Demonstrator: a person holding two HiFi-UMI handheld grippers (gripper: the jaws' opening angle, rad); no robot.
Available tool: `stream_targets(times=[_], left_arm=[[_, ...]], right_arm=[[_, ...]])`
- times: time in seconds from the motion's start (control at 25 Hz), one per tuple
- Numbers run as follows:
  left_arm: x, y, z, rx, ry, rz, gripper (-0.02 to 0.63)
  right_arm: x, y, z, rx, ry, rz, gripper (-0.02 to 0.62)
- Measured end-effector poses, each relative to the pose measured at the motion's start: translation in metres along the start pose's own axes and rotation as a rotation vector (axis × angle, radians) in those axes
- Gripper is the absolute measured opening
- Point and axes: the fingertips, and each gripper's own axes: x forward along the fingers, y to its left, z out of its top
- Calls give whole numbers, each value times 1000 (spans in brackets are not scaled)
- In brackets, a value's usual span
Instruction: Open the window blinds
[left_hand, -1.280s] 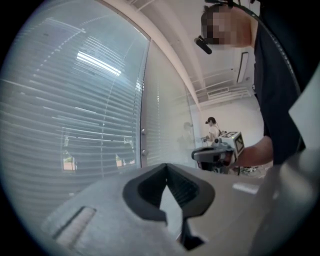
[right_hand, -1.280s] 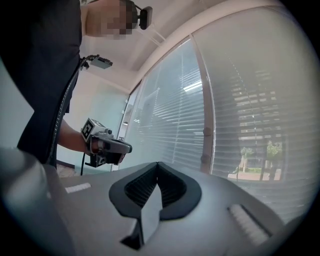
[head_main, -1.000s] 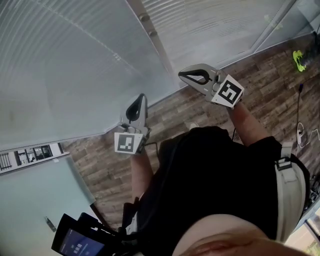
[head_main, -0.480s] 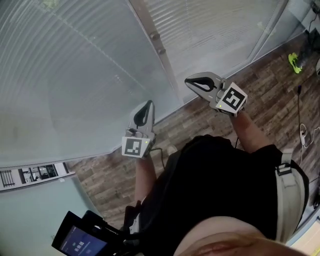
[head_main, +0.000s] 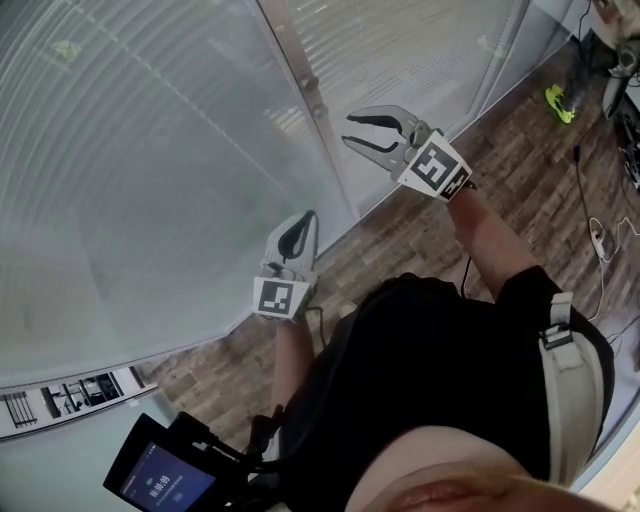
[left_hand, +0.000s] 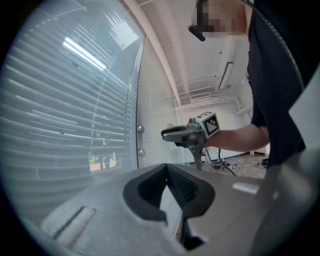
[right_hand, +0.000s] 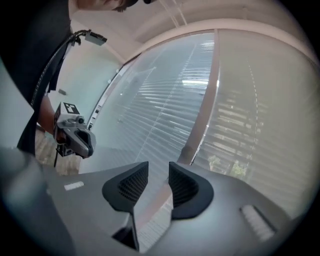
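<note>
The blinds (head_main: 150, 150) hang closed behind the glass on both sides of the window post (head_main: 335, 160), their slats laid flat so that little shows through. 2 small round knobs (head_main: 311, 85) sit one above the other on the post's face. From their place, 1 of them probably drives the slats, but which one cannot be told.

The right tongs (head_main: 352, 130) are held level just to the right of the post, a little below the knobs and apart from them. Their jaws are opening, about halfway apart, with nothing between them. The left tongs (head_main: 303, 222) are lower down, to the left of the post's foot, with jaws pressed together and empty.

The step in hand looks like the reach for a knob. To do it well, the right tongs need to spread wide enough to straddle the knob. They should come at it square to the post and centre it between the pads before closing, because a small round knob is likely to slip out of an off-centre pinch. A slow, steady turn follows, with an eye on the slats for tilt. If nothing moves, the other knob is worth trying. The left tongs are best kept away from the post so the knobs stay in sight.
</note>
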Motion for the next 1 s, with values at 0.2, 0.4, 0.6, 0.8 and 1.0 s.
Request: stream_targets(times=[0.2,0.4,0.6,0.8,1.0], left_arm=[[-1,25,1,-17,-9,-56,3],[-11,11,-3,-34,-1,-110,3],[-18,13,-4,-27,-25,-126,3],[-27,16,-7,-40,-16,-121,3],[-34,21,-12,-47,-21,-108,3]], right_arm=[[41,-37,17,-233,149,-98,142],[51,-48,23,-481,283,-155,196],[70,-60,18,-763,418,-196,199],[75,-64,8,-821,478,-215,188],[79,-65,4,-844,519,-221,121]])
